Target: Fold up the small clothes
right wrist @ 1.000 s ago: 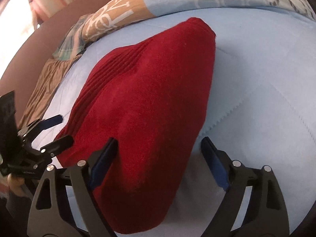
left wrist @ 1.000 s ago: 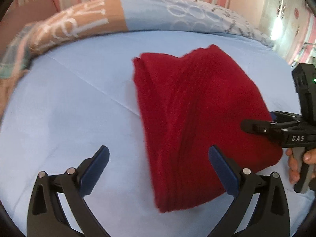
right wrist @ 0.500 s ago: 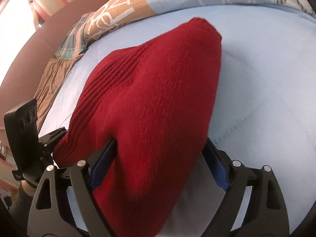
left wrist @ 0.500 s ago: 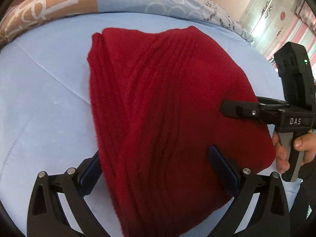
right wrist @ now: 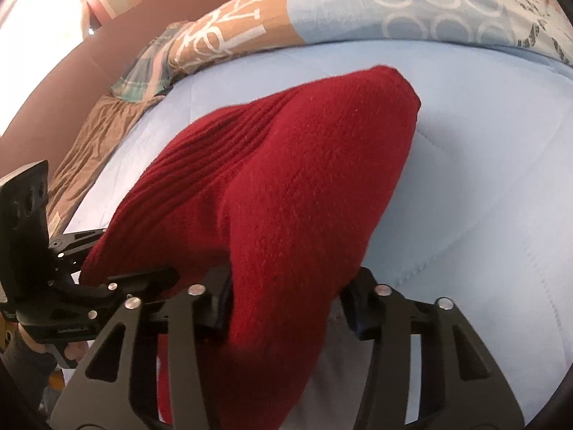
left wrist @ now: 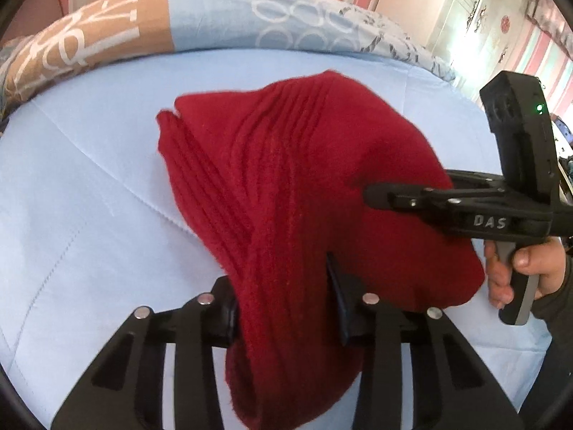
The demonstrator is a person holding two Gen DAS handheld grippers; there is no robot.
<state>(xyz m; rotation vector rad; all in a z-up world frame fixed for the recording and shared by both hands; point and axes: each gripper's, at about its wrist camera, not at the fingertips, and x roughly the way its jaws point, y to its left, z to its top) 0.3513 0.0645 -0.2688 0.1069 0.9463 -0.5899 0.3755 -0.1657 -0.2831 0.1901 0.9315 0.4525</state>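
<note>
Left wrist view: the left hand-held gripper point(left wrist: 283, 308) is clamping a bunched fold of the red knit point(left wrist: 297, 193), its fingers narrowed onto the cloth. The knit is lying on the blue bed point(left wrist: 89, 186), its near edge raised between the fingers. The right hand-held gripper point(left wrist: 372, 193) is reaching in from the right, its tip touching the knit; its grip cannot be judged here. A patterned pillow point(left wrist: 215, 18) is lying behind. Right wrist view: the right hand-held gripper point(right wrist: 286, 304) is pinching the knit point(right wrist: 304, 186) likewise, fingers drawn in on the cloth. The left hand-held gripper point(right wrist: 118, 283) is showing at lower left, against the knit's edge.
</note>
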